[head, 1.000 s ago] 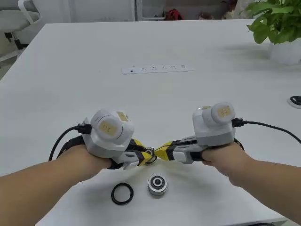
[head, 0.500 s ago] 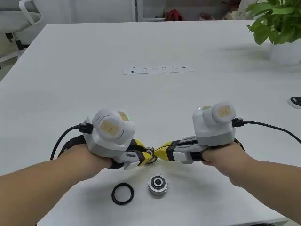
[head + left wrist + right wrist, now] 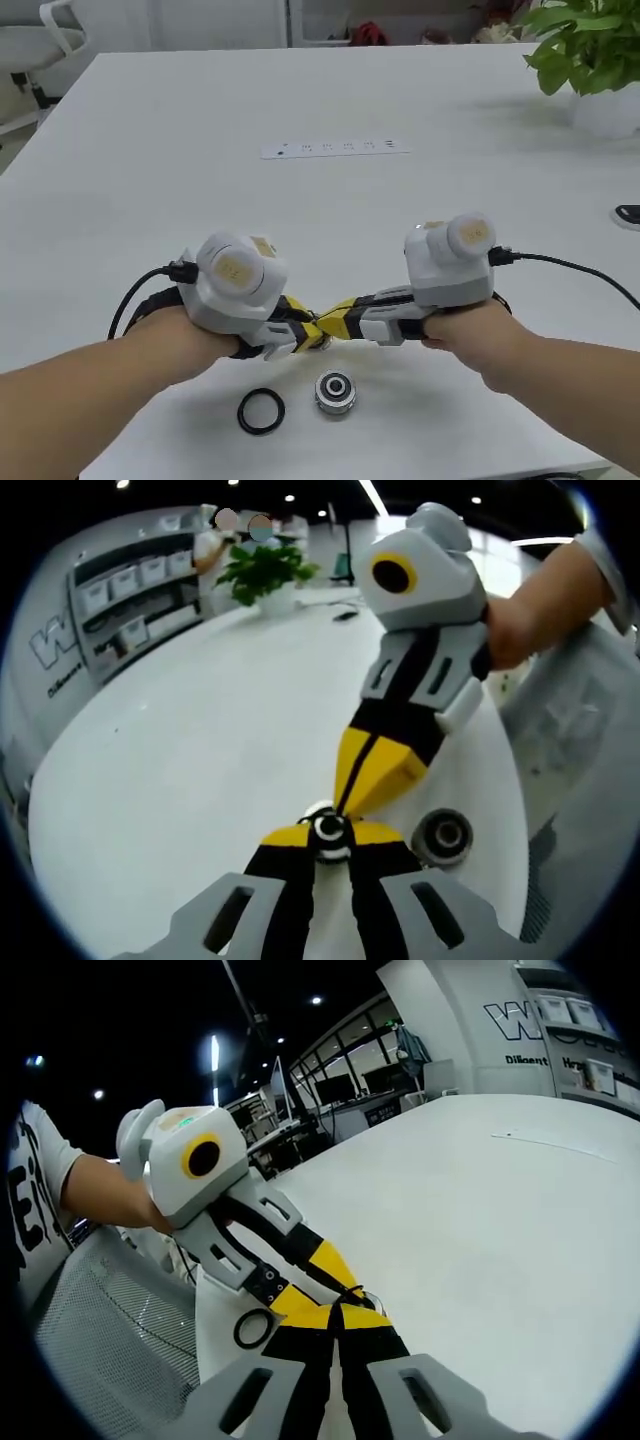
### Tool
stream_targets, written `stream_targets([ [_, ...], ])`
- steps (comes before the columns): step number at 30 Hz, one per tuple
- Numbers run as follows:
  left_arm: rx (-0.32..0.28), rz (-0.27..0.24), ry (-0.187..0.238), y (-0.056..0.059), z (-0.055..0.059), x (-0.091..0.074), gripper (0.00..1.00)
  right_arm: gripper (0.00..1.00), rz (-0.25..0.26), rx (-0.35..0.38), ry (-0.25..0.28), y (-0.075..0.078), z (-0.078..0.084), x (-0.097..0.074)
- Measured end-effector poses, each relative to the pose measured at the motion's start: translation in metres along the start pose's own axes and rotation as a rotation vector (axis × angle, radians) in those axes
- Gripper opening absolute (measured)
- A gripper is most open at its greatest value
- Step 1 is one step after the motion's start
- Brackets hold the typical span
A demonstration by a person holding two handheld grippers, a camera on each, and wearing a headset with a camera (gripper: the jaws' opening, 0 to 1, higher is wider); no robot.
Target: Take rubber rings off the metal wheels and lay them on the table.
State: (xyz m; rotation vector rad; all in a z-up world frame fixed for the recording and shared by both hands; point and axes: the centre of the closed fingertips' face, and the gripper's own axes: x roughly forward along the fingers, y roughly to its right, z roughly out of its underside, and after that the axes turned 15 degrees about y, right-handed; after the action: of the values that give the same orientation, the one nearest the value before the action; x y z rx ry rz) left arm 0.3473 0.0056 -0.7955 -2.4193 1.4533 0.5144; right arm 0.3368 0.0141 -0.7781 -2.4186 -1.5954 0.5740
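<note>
Left gripper (image 3: pixel 305 338) is clenched on a small wheel (image 3: pixel 328 828) over the near part of the table (image 3: pixel 300 220). Right gripper (image 3: pixel 335 322) comes in from the right, jaws pressed together at that wheel's rim; can't tell whether they pinch rubber. A loose rubber ring (image 3: pixel 261 410) lies flat nearer the person, with a second wheel (image 3: pixel 335 392) just to its right, not touching.
</note>
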Motion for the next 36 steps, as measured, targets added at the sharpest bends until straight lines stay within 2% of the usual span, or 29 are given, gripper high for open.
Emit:
stream_targets([
  [8,0.022,0.000,-0.002,0.001,-0.001,-0.001,0.13,0.00,0.023,-0.003,0.004,0.005,-0.002,-0.004],
  [20,0.045,0.018,0.006,0.005,-0.004,-0.004,0.17,0.00,0.024,0.005,0.009,0.004,-0.004,-0.005],
  [25,0.029,0.047,0.034,0.011,-0.013,-0.009,0.25,0.00,0.028,0.010,0.019,0.004,-0.007,-0.007],
  [36,0.018,0.030,0.118,0.012,-0.037,-0.022,0.32,0.00,0.039,0.028,0.062,0.004,-0.019,-0.011],
])
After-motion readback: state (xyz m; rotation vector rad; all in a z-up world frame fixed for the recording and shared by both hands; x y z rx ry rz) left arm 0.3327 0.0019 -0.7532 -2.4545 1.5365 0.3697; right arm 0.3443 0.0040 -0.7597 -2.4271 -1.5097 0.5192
